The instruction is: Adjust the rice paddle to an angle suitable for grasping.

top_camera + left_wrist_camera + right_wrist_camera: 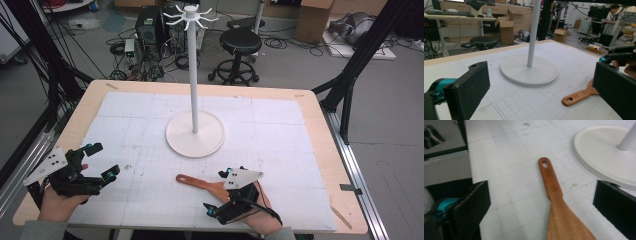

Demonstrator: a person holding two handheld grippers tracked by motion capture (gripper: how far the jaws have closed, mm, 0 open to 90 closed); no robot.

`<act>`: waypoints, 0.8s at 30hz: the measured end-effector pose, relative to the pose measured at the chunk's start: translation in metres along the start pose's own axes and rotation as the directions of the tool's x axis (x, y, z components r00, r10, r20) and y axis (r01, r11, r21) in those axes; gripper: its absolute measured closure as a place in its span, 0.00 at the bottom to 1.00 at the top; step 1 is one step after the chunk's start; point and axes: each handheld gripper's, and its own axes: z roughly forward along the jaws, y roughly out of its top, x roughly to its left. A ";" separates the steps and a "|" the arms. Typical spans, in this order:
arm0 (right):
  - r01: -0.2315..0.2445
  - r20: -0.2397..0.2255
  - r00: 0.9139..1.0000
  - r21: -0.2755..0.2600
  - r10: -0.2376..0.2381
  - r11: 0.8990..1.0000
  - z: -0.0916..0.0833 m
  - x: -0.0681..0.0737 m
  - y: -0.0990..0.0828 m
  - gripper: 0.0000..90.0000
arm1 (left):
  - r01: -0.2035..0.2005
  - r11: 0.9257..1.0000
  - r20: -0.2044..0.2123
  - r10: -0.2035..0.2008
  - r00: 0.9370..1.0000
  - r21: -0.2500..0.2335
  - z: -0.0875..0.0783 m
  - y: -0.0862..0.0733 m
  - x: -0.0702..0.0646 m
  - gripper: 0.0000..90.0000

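Count on worktop [320, 150]: 1 wooden spatula [202, 184], 1 white hook stand [194, 75], 2 tools, left tool [102, 160], right tool [216, 192].

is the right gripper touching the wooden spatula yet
Apart. In the right gripper view the wooden spatula lies flat between the wide-open jaws of the right gripper, with bare mat showing on both sides.

- Wooden spatula [200, 183] lies flat on the gridded white worktop [280, 150], near the front edge, its handle pointing left and slightly away, hanging hole at the tip.
- Its broad blade end runs under the right gripper [223, 192], between the spread jaws; contact there is hard to judge.
- White hook stand [195, 100] is upright mid-worktop: round flat base, slim pole, ring of hooks on top, standing just beyond the spatula's handle.
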 end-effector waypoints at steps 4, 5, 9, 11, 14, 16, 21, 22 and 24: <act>0.012 0.002 1.000 -0.011 -0.012 1.000 0.000 -0.003 0.003 0.00 | 0.006 1.000 -0.008 -0.006 1.000 -0.001 -0.003 -0.001 0.000 0.02; 0.014 -0.007 1.000 -0.012 -0.014 1.000 0.000 -0.004 0.003 0.00 | 0.003 1.000 -0.010 -0.003 1.000 0.001 -0.005 -0.001 0.001 0.02; 0.041 -0.004 0.999 0.016 -0.041 0.999 0.003 -0.006 0.005 0.00 | 0.007 1.000 -0.015 -0.007 1.000 0.004 -0.007 -0.002 0.001 0.02; 0.072 0.007 0.997 0.043 -0.072 0.996 0.008 -0.005 0.006 0.00 | 0.007 1.000 -0.013 -0.007 1.000 0.003 -0.008 -0.001 0.000 0.02; 0.105 0.006 0.994 0.071 -0.106 0.992 0.017 -0.003 0.009 0.00 | 0.008 1.000 -0.017 -0.008 1.000 -0.003 -0.010 0.000 0.000 0.02; 0.115 -0.007 0.993 0.081 -0.115 0.990 0.022 -0.003 0.012 0.00 | 0.011 1.000 -0.020 -0.011 1.000 -0.004 -0.012 -0.001 0.001 0.02; 0.126 -0.025 0.992 0.079 -0.125 0.989 0.031 -0.004 0.018 0.00 | 0.013 1.000 -0.023 -0.013 1.000 0.000 -0.014 -0.002 0.001 0.02; 0.121 -0.024 0.993 0.082 -0.119 0.989 0.033 -0.005 0.018 0.00 | 0.014 1.000 -0.023 -0.014 1.000 0.001 -0.014 -0.002 0.001 0.02; 0.120 -0.029 0.993 0.086 -0.117 0.989 0.036 -0.007 0.019 0.00 | 0.013 1.000 -0.024 -0.013 1.000 0.002 -0.014 -0.003 0.001 0.02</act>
